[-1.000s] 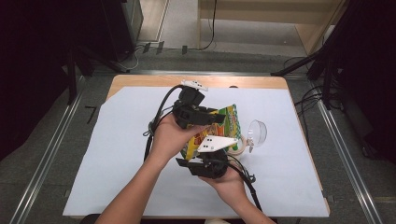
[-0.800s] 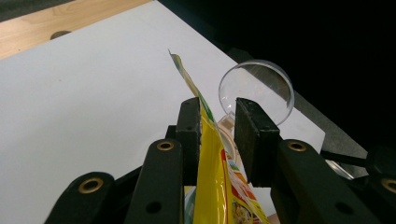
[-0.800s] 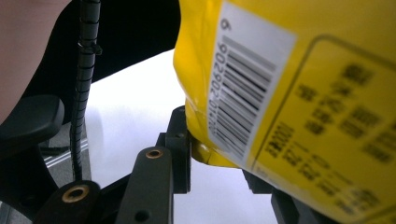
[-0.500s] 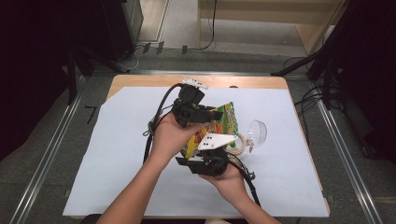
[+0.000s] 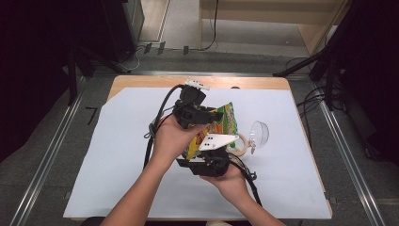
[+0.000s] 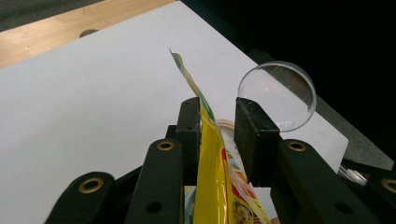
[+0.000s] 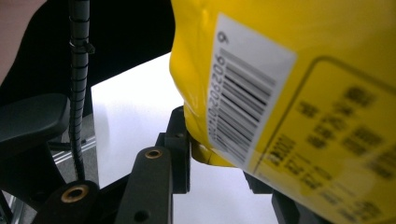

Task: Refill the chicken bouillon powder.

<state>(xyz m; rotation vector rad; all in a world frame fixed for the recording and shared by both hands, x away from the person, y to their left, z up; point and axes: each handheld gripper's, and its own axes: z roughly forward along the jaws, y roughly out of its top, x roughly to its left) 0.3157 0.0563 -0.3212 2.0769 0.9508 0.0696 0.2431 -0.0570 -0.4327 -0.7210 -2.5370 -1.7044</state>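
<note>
You're holding the yellow packet (image 5: 212, 128) up over the middle of the bench (image 5: 141, 87), above its white sheet (image 5: 117, 155), between both tools. Your left gripper (image 6: 217, 123) is straddling the packet's upper edge: its jaws have just been closing, one pad is touching the film, the other is standing just clear (a visible gap there). Your right gripper (image 7: 212, 161) is clamping the packet's lower corner, beside the barcode. A clear round lid (image 5: 259, 133) is lying toward the bench's right edge, with a tape roll (image 5: 239, 143) just beside the packet.
</note>
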